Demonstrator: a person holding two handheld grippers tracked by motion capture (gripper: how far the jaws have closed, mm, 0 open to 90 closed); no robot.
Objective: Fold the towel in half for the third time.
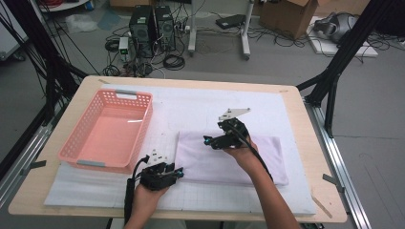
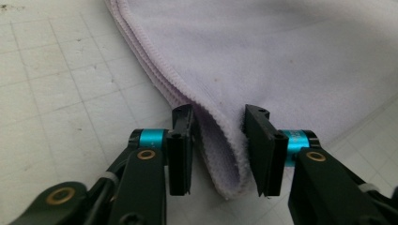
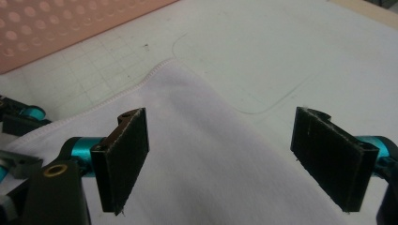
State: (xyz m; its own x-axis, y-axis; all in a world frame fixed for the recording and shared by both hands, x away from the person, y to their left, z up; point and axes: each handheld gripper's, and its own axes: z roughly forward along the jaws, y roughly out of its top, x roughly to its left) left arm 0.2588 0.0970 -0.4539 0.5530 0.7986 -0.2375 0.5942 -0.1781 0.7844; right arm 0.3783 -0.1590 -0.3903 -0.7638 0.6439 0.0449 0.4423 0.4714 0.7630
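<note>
Centrally on the white mat (image 1: 248,102) that covers the table (image 1: 305,124) lies a folded lilac cloth (image 1: 229,160), just right of an empty pink basket (image 1: 109,131). Left tongs (image 2: 218,147): the near left corner of the cloth stands between the jaws, which are narrowed around it; one pad seems to touch the folded edge, the other stands just apart, so no firm pinch is made yet. Right tongs (image 3: 234,159): spread wide, hanging over the cloth near its far left corner, gripping nothing. Step judged: taking hold of the cloth's left edge. Next, each pair must close on its own corner before any lift or fold.
</note>
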